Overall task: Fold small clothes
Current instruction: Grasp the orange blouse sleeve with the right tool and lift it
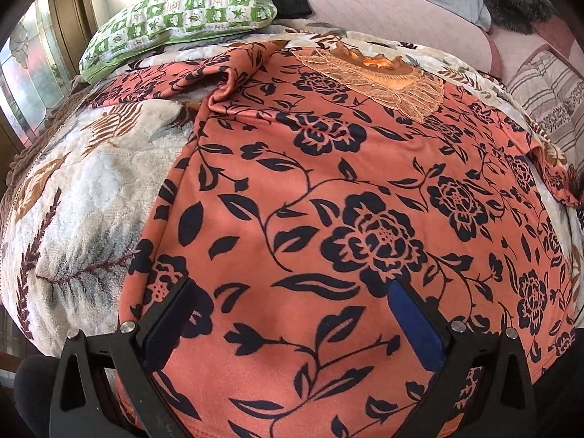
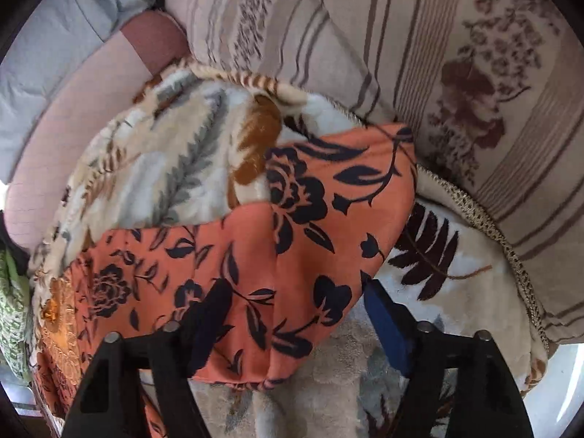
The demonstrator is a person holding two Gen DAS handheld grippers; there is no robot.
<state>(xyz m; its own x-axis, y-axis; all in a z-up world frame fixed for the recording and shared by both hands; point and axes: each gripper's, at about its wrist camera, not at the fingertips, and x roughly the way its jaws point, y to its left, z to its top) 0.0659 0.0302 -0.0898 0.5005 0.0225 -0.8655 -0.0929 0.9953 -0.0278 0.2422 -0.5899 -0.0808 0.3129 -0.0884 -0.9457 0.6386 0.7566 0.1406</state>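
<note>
Your orange flowered top (image 1: 328, 189) lies spread face up on the fleece blanket (image 1: 84, 189), neckline (image 1: 383, 73) toward twelve o'clock in the left view, hem toward six; that flat spread is what makes a clean fold possible. Your left gripper (image 1: 292, 314) hangs over the lower body of the top, jaws wide apart and clamped on nothing; it looks placed to steady the cloth or take the hem. The far sleeve (image 1: 226, 80) at eleven o'clock is bunched and needs smoothing, I judge. Your right gripper (image 2: 297, 314) points down at the other sleeve (image 2: 328, 197), which runs up toward one o'clock against the striped cushion (image 2: 456, 73); its jaws stand partly apart, straddling the sleeve's lower edge, pads not pressing it. You seem set to pinch that sleeve and fold it inward; the green pillow (image 1: 182, 14) stays clear.
</note>
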